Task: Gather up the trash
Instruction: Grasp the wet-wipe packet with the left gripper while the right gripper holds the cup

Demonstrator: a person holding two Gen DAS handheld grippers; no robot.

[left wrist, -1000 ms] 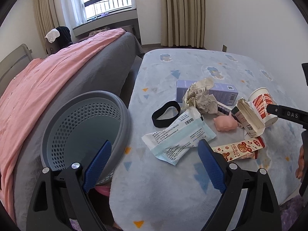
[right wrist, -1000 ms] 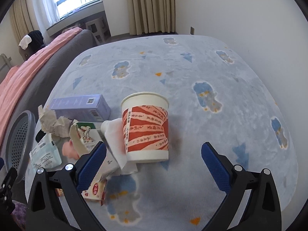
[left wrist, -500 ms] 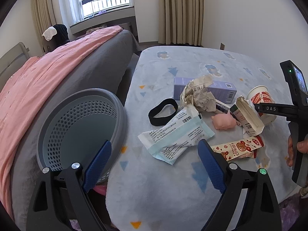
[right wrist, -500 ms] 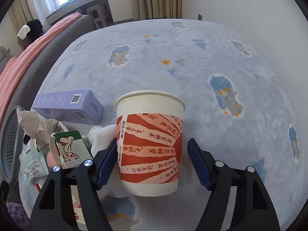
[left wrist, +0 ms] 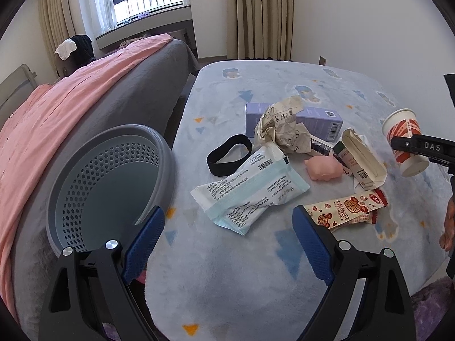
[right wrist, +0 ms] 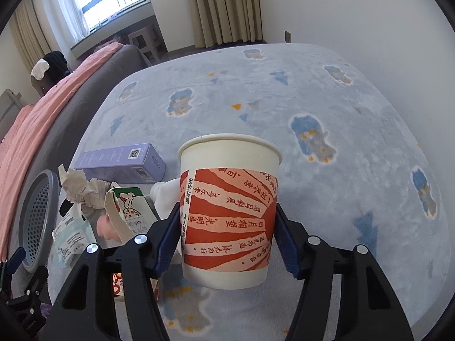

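Note:
My right gripper point(right wrist: 227, 236) is shut on a red-and-white paper cup point(right wrist: 229, 213) and holds it lifted off the blue rug; the cup also shows at the right of the left wrist view point(left wrist: 405, 139). My left gripper point(left wrist: 227, 244) is open and empty, low over the rug near a grey perforated basket point(left wrist: 159, 147). On the rug lie a white-and-teal packet point(left wrist: 250, 193), crumpled paper point(left wrist: 281, 130), a torn carton point(left wrist: 361, 159), a red snack wrapper point(left wrist: 347, 207), a purple box point(left wrist: 318, 119), a pink toy point(left wrist: 324, 167) and a black band point(left wrist: 227, 156).
A bed with a pink cover point(left wrist: 57, 108) runs along the left, close behind the basket. A white wall point(left wrist: 369, 14) borders the rug at the right. Curtains and a window stand at the back. A white tissue point(right wrist: 165, 196) lies beside the carton point(right wrist: 128, 213).
My right gripper closed on the paper cup and raised it off the rug. My left gripper stayed open and shifted only slightly.

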